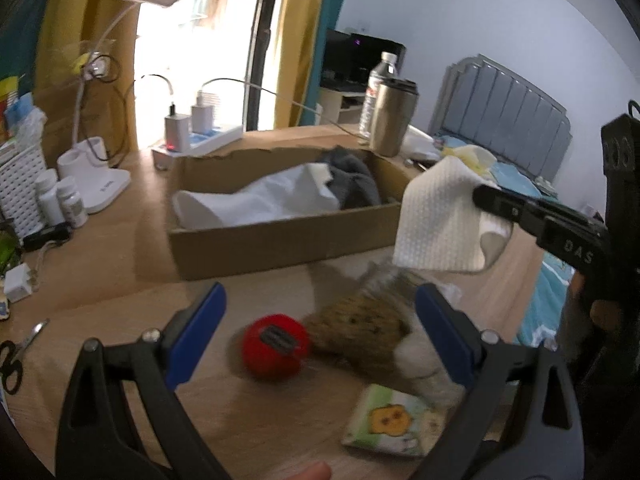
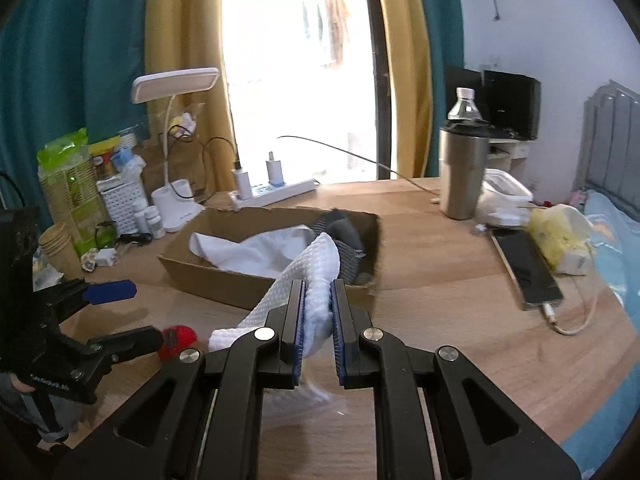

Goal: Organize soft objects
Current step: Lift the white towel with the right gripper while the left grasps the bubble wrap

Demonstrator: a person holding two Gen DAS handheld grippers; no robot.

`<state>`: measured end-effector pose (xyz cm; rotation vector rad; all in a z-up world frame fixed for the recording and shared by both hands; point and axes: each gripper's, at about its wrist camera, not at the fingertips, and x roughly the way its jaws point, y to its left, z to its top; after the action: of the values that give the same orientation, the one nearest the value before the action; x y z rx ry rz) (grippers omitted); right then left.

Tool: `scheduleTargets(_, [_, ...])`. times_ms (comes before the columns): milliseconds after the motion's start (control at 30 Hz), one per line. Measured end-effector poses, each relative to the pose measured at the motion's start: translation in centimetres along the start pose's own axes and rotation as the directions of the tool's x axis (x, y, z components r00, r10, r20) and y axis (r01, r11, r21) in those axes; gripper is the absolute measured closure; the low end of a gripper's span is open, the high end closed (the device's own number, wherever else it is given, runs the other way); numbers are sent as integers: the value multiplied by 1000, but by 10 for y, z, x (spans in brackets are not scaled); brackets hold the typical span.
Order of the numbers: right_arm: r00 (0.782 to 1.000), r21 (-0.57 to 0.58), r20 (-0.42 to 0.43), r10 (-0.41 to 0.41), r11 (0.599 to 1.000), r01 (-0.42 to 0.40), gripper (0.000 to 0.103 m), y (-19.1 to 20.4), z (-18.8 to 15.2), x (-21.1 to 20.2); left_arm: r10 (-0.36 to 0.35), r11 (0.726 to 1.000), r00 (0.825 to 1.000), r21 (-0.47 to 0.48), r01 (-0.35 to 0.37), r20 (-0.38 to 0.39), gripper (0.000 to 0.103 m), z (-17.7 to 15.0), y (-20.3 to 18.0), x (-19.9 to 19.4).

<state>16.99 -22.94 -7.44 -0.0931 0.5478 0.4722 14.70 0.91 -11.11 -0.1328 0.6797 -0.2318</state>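
Note:
My right gripper (image 2: 319,292) is shut on a white waffle-textured cloth (image 2: 304,280) and holds it above the desk, just in front of the cardboard box (image 2: 256,292). The cloth (image 1: 436,220) and right gripper (image 1: 486,198) also show in the left wrist view, beside the box (image 1: 280,240). The box holds a white cloth (image 1: 260,204) and a grey cloth (image 1: 352,176). My left gripper (image 1: 320,312) is open over a red soft ball (image 1: 276,346) and a brown plush toy (image 1: 360,328) on the desk.
A small picture card (image 1: 396,420) lies near the plush. A steel tumbler (image 2: 462,172), water bottle (image 2: 464,104), phone (image 2: 528,268), power strip (image 2: 272,194), desk lamp (image 2: 176,84), pill bottles (image 2: 150,216) and scissors (image 1: 12,360) sit around the desk. A bed (image 1: 520,176) lies to the right.

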Motion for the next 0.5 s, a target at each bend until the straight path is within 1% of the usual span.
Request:
scheduleTargets(100, [1000, 10, 0, -15, 1000, 15, 90, -8, -7, -4, -16, 1000, 1000, 14, 16, -13, 6, -3, -15, 2])
scheduleTargets(200, [1000, 20, 1, -24, 1000, 24, 90, -18, -15, -10, -3, 1000, 999, 17, 4, -44, 7, -8, -27, 8])
scheduleTargets(300, [1000, 31, 3, -23, 999, 22, 90, -27, -22, -16, -3, 1000, 997, 24, 5, -83, 7, -14, -41, 14])
scheduleTargets(500, [1000, 59, 5, -11, 998, 11, 89, -45, -38, -26, 0, 999, 993, 37, 5, -117, 8, -25, -59, 20])
